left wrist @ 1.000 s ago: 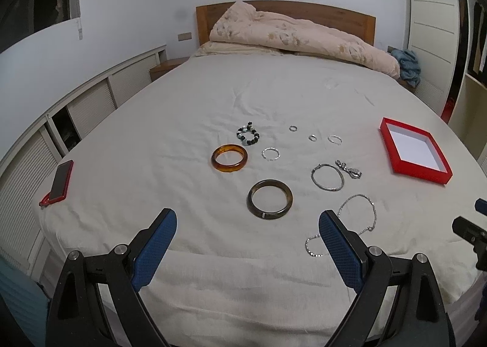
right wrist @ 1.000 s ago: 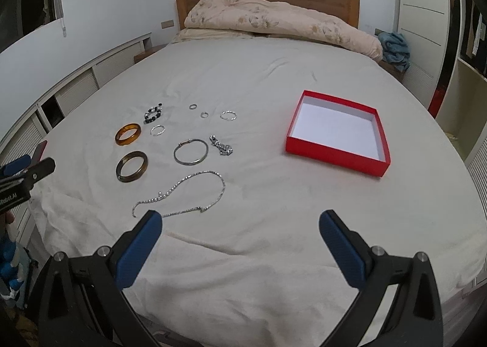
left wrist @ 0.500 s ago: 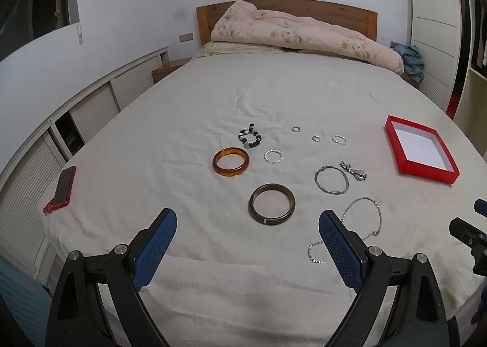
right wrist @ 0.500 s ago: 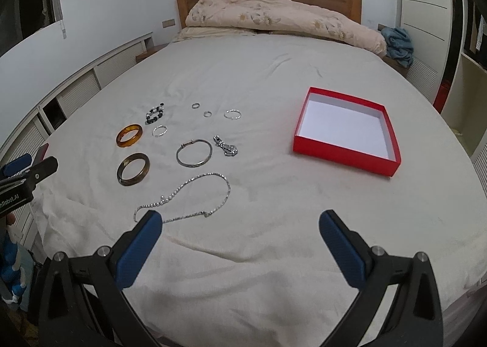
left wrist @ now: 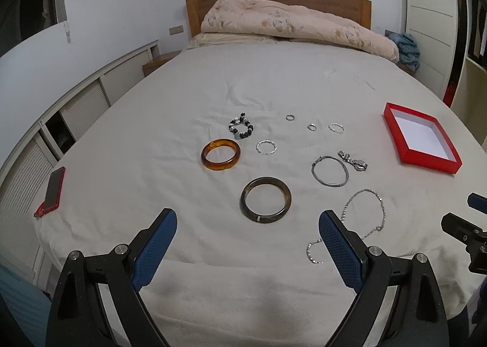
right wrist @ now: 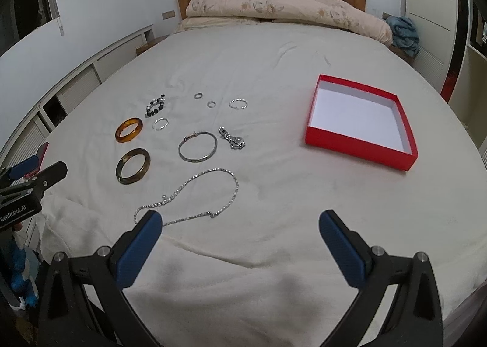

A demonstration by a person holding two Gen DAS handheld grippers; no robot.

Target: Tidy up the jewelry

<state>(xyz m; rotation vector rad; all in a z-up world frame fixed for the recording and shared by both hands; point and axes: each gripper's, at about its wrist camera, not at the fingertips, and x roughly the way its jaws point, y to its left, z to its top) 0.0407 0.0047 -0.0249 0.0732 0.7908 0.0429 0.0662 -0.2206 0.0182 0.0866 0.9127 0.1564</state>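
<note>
While nothing had yet gone into the red box [right wrist: 359, 146], both grippers hung spread and empty over the bed's [right wrist: 274, 255] near edge. The left gripper [left wrist: 245, 236] faced the dark bangle [left wrist: 265, 199], which lay between its blue pads and a little beyond them, with the amber bangle [left wrist: 221, 154] farther toward the headboard. The right gripper [right wrist: 239, 233] had the silver chain necklace [right wrist: 194, 199] trailing past its left pad, the chain's tail just beside that tip. The box sat open toward the bed's right edge, well apart from the spread of pieces: a beaded bracelet [left wrist: 241, 129], a thin silver bangle [right wrist: 197, 146], a small watch-like piece [right wrist: 232, 140] and several rings [right wrist: 238, 103] across the middle of the sheet. By the look of it, the first pick was about to begin. A clean start would likely mean taking one rigid bangle across its band, pads square to the rim and pressing lightly into the soft sheet; the loose chain may be better gathered at a bunched point, lest it drag or snag neighbours.
</note>
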